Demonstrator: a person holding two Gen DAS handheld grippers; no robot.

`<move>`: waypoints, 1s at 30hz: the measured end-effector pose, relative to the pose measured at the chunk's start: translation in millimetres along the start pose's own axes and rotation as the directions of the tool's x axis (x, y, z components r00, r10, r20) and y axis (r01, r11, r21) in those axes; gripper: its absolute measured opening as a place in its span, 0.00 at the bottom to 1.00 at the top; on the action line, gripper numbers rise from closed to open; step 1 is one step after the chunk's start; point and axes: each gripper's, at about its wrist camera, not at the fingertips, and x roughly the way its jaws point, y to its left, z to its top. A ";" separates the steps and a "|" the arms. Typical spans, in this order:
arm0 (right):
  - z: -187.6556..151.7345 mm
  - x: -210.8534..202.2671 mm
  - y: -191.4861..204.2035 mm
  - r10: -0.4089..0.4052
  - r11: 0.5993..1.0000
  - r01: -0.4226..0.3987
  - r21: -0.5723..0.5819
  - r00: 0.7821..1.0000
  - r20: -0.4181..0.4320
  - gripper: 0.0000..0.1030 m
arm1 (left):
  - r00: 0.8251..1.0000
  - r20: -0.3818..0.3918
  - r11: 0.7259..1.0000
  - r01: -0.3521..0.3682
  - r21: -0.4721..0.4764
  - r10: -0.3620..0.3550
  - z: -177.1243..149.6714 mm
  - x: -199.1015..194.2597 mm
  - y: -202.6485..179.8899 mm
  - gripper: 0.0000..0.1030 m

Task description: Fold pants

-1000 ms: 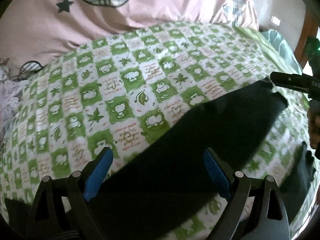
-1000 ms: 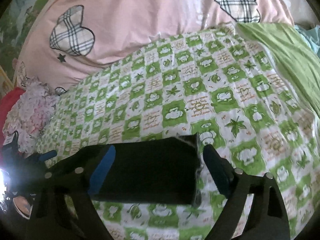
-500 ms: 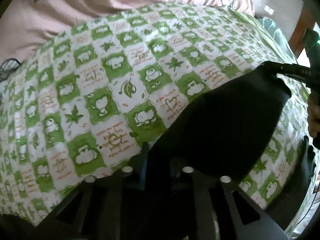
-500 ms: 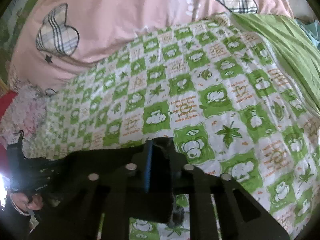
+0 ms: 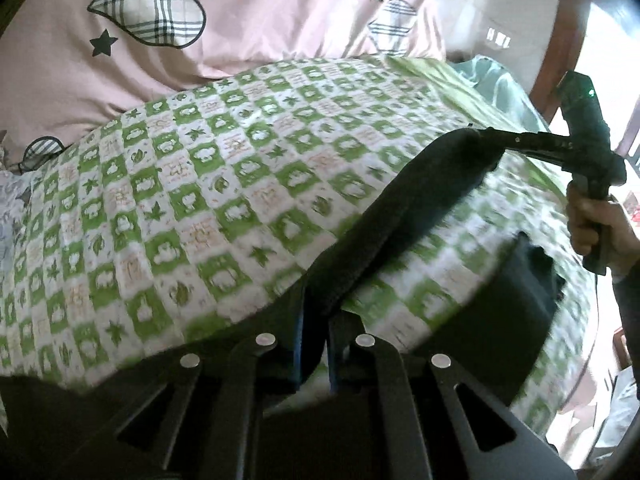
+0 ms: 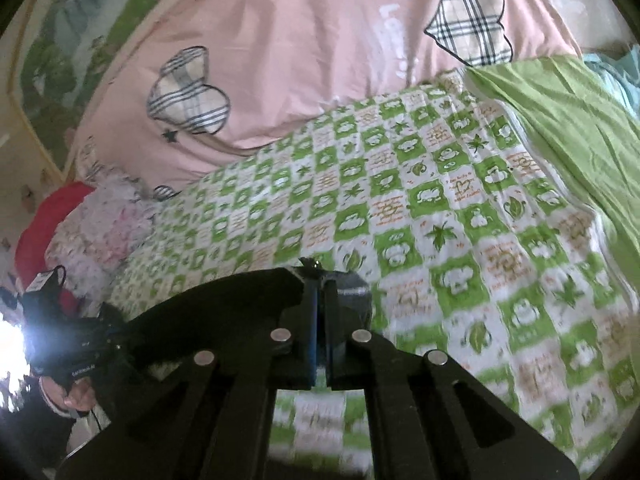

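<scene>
The black pants (image 5: 416,200) hang stretched between my two grippers above the green-checked sheet (image 5: 192,200). My left gripper (image 5: 316,312) is shut on one end of the lifted edge. My right gripper (image 6: 320,300) is shut on the other end; it also shows in the left wrist view (image 5: 496,144), pinching the far corner. The pants show in the right wrist view (image 6: 216,304) as a dark band running left toward the other hand. Another part of the pants (image 5: 516,296) lies on the sheet at the right.
A pink quilt (image 6: 320,60) with plaid hearts lies along the far side. A plain green cover (image 6: 568,120) lies at the right, and a floral cloth (image 6: 104,232) and red cloth (image 6: 44,220) at the left. A wooden frame (image 5: 560,40) stands far right.
Both grippers closed on the pants edge, then lifted it off the sheet. The fabric now hangs taut between them, and the views have tilted up toward the pink quilt.
</scene>
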 end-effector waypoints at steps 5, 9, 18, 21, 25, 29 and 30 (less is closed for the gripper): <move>-28.9 -28.6 -2.2 0.031 0.999 -0.031 -0.038 1.000 0.006 0.03 | 1.000 0.012 1.000 0.025 0.003 -0.025 -28.9 -19.1 -20.1 0.07; -57.4 -50.6 -7.5 0.056 0.998 -0.056 -0.039 0.998 0.009 0.03 | 0.999 0.018 0.999 0.043 0.007 -0.043 -48.6 -29.5 -31.3 0.07; -102.3 -82.0 -6.1 0.046 0.998 -0.045 -0.035 0.999 0.027 0.03 | 0.998 0.015 0.997 0.061 0.046 -0.062 -89.9 -41.6 -57.3 0.07; -109.5 -91.7 -2.4 0.044 0.998 -0.042 -0.040 0.998 0.035 0.03 | 0.998 0.013 0.997 0.066 0.039 -0.067 -98.1 -42.5 -59.1 0.07; -118.4 -98.8 3.4 0.021 0.998 -0.019 -0.058 0.999 0.029 0.03 | 0.997 0.028 0.997 0.071 0.033 -0.072 -105.8 -46.8 -59.6 0.07; -133.4 -95.7 0.0 -0.014 0.999 0.014 -0.051 1.000 0.006 0.03 | 0.997 0.018 0.997 0.071 0.033 -0.072 -113.0 -41.1 -62.4 0.07; -136.8 -94.1 -0.5 -0.024 0.998 0.024 -0.051 1.000 -0.001 0.03 | 0.998 0.011 0.997 0.064 0.041 -0.065 -115.9 -37.7 -64.3 0.07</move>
